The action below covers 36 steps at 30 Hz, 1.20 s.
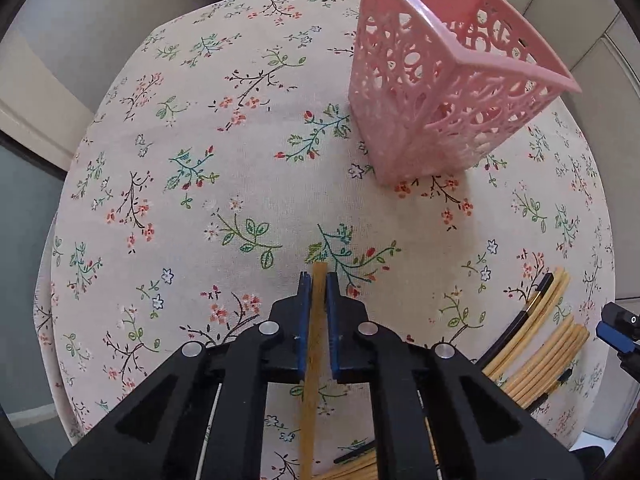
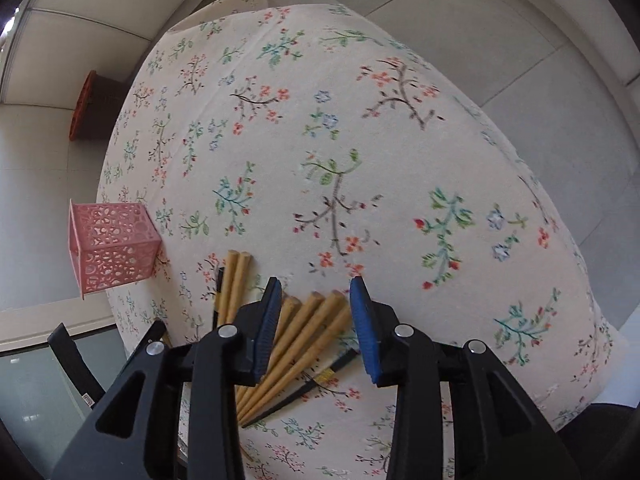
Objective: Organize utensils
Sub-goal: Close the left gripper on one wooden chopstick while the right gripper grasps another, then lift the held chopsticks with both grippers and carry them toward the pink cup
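Note:
My left gripper (image 1: 319, 280) is shut on one wooden chopstick (image 1: 314, 360), which runs lengthwise between the blue pads and pokes out just past their tips, above the floral tablecloth (image 1: 200, 200). A pink perforated holder (image 1: 440, 92) stands upright at the back right; in the right wrist view the pink holder (image 2: 112, 248) sits at the table's left edge. My right gripper (image 2: 315, 280) is open over a loose pile of wooden chopsticks (image 2: 308, 328) with a black chopstick (image 2: 304, 390) among them, and nothing is pinched. The same pile (image 1: 536, 352) lies at the right in the left wrist view, beside the right gripper's tip (image 1: 616, 332).
The round table drops off on all sides to a grey tiled floor (image 2: 520, 40). A dark bin with an orange rim (image 2: 86, 106) stands on the floor at the far left. A black chair (image 2: 76, 364) is near the table's left side.

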### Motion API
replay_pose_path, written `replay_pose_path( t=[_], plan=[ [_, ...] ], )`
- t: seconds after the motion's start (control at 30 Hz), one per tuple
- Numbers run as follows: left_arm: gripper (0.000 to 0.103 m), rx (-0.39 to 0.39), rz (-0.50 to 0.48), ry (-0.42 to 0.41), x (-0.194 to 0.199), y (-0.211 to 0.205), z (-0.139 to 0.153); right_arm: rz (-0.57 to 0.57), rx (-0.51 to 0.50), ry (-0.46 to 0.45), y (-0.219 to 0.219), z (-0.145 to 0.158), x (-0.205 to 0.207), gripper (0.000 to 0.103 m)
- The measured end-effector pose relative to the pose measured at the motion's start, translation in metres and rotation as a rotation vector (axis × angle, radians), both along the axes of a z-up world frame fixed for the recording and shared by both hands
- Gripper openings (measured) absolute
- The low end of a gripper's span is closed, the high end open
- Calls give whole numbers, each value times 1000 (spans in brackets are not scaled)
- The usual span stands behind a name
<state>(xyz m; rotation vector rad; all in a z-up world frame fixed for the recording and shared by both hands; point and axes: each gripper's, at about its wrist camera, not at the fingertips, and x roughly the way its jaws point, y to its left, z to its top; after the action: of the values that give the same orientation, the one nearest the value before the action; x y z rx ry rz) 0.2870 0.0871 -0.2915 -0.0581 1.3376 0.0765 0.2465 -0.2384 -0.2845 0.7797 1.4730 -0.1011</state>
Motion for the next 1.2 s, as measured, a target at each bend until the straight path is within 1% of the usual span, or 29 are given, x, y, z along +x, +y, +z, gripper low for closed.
replay_pose_path(
  t=[0.07, 0.13, 0.2, 0.27, 0.37, 0.43, 0.47, 0.53, 0.6, 0.63, 0.7, 0.73, 0.8, 0.83, 1.0, 1.1, 1.2],
  plan=[
    [6, -15, 1, -3, -6, 5, 0, -31, 3, 19, -7, 1, -18, 37],
    [6, -67, 13, 1, -15, 13, 1, -63, 5, 29, -14, 2, -36, 37],
    [6, -99, 0, -26, -25, 17, 12, -88, 16, 53, -14, 1, -51, 37],
    [6, -124, -20, -63, -37, 20, 30, -114, 32, 81, -8, -5, -58, 37],
    [6, -187, -51, -137, -59, 25, 62, -132, 3, 97, 6, -7, -60, 35],
    [6, -204, -76, -185, -69, 24, 81, -136, -14, 77, 14, -2, -58, 35],
    [6, -212, -84, -209, -73, 27, 89, -141, -40, 56, 15, 3, -55, 35],
    [6, -240, -89, -234, -71, 23, 100, -170, -69, 21, 12, 10, -49, 35],
    [6, -270, -94, -245, -73, 26, 108, -201, -65, 21, 6, 11, -44, 35],
    [6, -275, -94, -250, -65, 23, 110, -211, -60, 29, 4, 8, -42, 35],
    [6, -292, -96, -257, -66, 28, 113, -235, -50, 46, 1, 0, -38, 33],
    [6, -300, -96, -259, -68, 26, 114, -236, -55, 56, 1, -4, -36, 26],
    [6, -313, -92, -266, -69, 30, 115, -234, -98, 70, 2, -9, -31, 18],
    [6, -319, -94, -270, -71, 31, 117, -241, -109, 72, 2, -11, -29, 16],
    [6, -331, -108, -276, -71, 30, 119, -217, -126, 65, 10, -10, -20, 16],
    [6, -333, -111, -276, -71, 29, 118, -216, -109, 59, 14, -7, -23, 16],
    [6, -338, -108, -275, -70, 31, 117, -199, -122, 36, 17, 1, -25, 16]
  ],
)
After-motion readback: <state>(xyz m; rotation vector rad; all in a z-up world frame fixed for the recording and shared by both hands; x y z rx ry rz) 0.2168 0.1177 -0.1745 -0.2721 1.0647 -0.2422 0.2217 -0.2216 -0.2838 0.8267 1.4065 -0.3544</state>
